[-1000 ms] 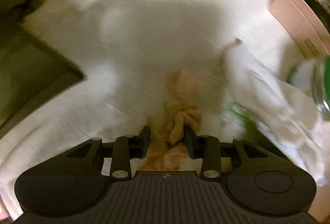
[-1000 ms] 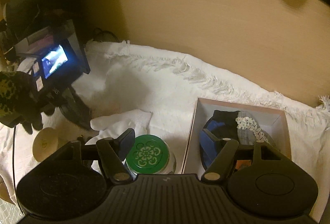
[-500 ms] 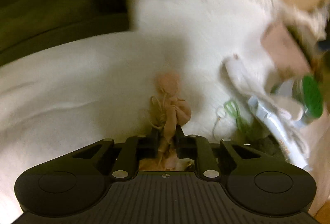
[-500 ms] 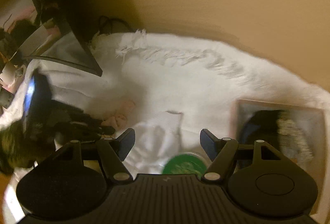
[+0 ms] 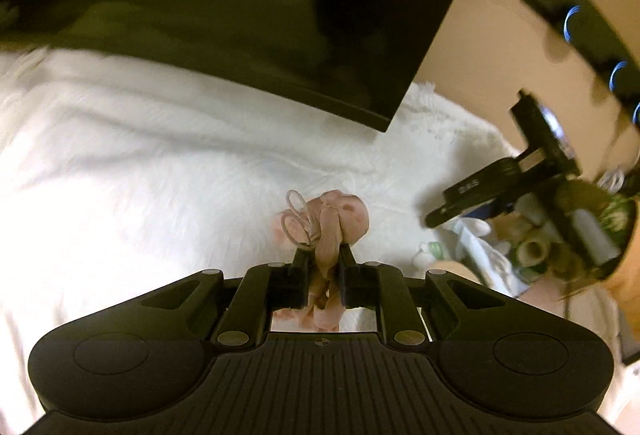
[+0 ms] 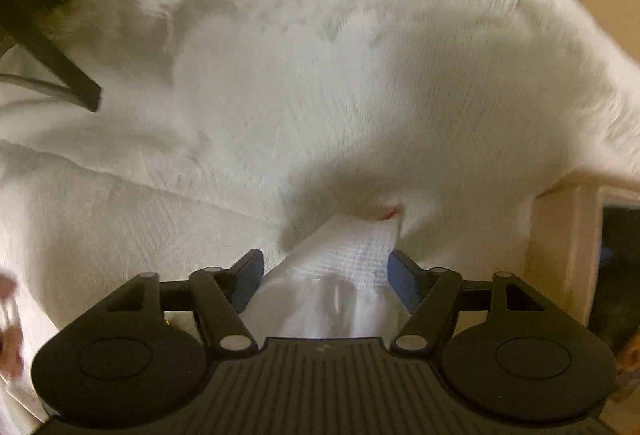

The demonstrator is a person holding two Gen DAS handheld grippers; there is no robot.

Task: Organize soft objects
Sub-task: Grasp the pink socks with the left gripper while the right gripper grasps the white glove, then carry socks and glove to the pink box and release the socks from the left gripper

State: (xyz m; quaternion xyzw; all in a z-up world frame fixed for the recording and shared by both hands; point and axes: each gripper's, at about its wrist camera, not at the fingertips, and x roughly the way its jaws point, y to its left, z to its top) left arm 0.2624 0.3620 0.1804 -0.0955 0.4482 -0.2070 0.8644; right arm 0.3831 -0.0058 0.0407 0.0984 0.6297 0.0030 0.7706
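Slippage looks the main risk: the left tool (image 5: 324, 259), clamped on a thin fold of the crumpled pink fabric bundle (image 5: 332, 221) above the white fringed cloth (image 5: 140, 163), could drop it. The right tool (image 6: 326, 269) gapes wide, straddling the white ribbed sock (image 6: 344, 251), ungripped.

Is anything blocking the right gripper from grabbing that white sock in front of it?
Nothing visible does. The right gripper is open, its fingers on either side of the white sock, which lies on the white blanket.
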